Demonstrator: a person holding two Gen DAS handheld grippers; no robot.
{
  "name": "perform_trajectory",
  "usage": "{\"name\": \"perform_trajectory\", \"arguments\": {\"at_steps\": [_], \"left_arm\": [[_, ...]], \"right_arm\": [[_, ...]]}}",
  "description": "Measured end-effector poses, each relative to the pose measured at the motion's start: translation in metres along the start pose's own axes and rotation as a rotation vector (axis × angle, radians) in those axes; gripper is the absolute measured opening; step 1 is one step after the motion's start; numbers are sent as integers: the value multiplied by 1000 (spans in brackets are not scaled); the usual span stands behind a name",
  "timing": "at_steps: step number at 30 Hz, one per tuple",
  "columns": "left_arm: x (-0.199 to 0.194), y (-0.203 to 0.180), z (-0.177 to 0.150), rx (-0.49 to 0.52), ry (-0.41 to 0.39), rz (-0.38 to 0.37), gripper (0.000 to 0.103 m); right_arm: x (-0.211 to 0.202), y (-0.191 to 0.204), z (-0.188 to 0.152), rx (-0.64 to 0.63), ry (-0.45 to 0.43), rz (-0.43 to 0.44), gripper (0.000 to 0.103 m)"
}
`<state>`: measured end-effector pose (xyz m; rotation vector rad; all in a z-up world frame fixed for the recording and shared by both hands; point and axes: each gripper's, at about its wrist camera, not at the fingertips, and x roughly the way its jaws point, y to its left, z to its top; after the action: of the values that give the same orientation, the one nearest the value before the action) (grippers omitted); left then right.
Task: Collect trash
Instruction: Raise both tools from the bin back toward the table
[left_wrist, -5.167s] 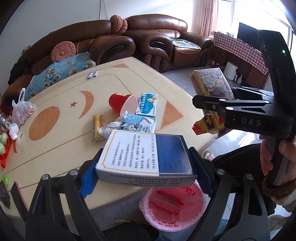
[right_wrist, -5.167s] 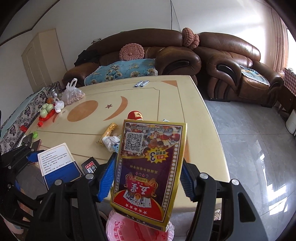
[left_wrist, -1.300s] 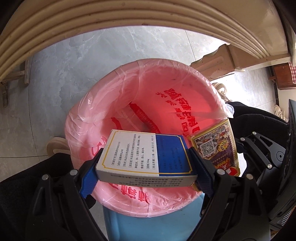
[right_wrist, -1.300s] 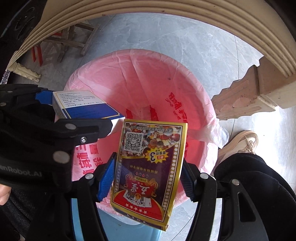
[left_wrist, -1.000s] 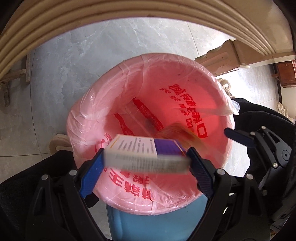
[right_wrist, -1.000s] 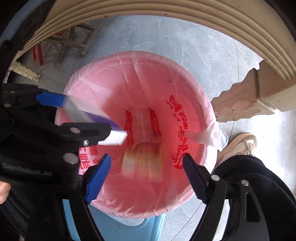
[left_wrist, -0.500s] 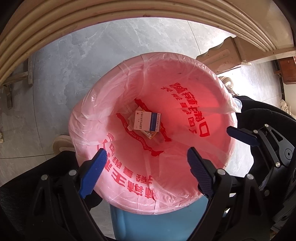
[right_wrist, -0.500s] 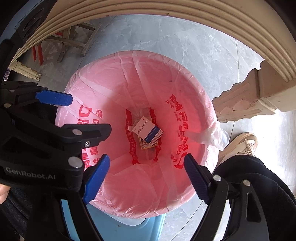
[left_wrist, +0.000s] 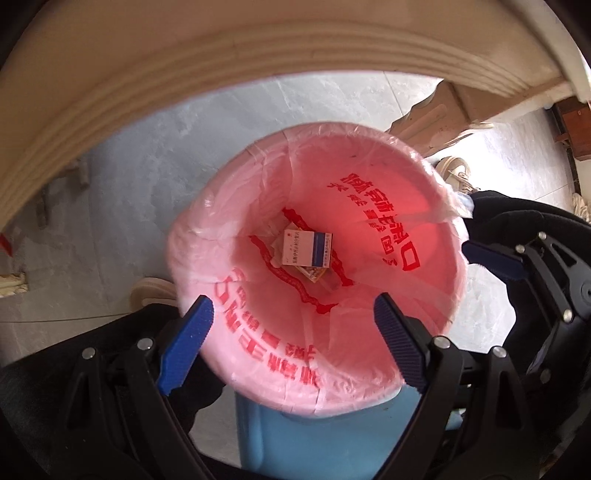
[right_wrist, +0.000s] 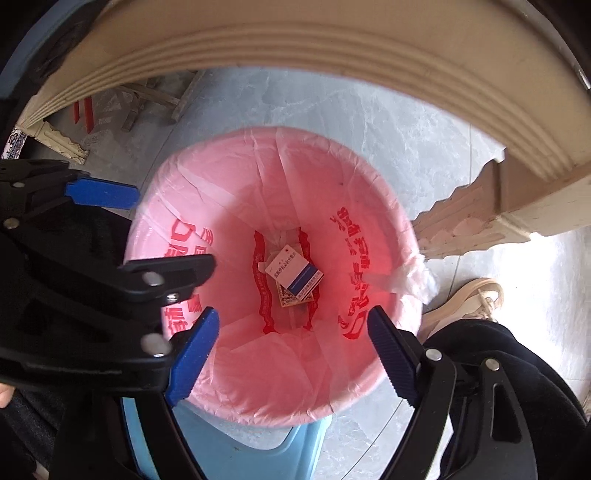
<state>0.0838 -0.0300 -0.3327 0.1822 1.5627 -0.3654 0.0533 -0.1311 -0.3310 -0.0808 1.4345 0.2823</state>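
The left gripper (left_wrist: 291, 334) hangs wide open and empty above the pink-lined bin (left_wrist: 417, 177). A white-and-blue box (left_wrist: 307, 248) lies at the bottom.

Left gripper (left_wrist: 291, 339): we see black frame, ribbed blue pads, silver screws.
Right gripper (right_wrist: 291, 343): the same.
Legs: our dark trousers, beige shoe (right_wrist: 469, 301).

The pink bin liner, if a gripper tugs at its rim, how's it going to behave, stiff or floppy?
Likely floppy: the pink bin liner is thin, translucent film, creased and folded over the blue bin, so it would probably stretch or slip off. It looks light, holding only the white and blue box and a card pack.
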Motion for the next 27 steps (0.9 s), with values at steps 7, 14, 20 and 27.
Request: {"name": "perform_trajectory", "arguments": {"at_steps": [7, 14, 20, 27], "left_arm": [[-95, 16, -35, -100, -110, -44, 86], [-215, 44, -32, -292, -268, 48, 88], [-276, 55, -9, -393, -299, 50, 92], [-315, 56, 14, -460, -318, 5, 93]], "right_arm": [[-90, 0, -15, -32, -157, 43, 80], [-208, -7, 7, -86, -344, 122, 95], [-288, -10, 49, -176, -436, 177, 96], [-344, -16, 97, -225, -502, 171, 96]]}}
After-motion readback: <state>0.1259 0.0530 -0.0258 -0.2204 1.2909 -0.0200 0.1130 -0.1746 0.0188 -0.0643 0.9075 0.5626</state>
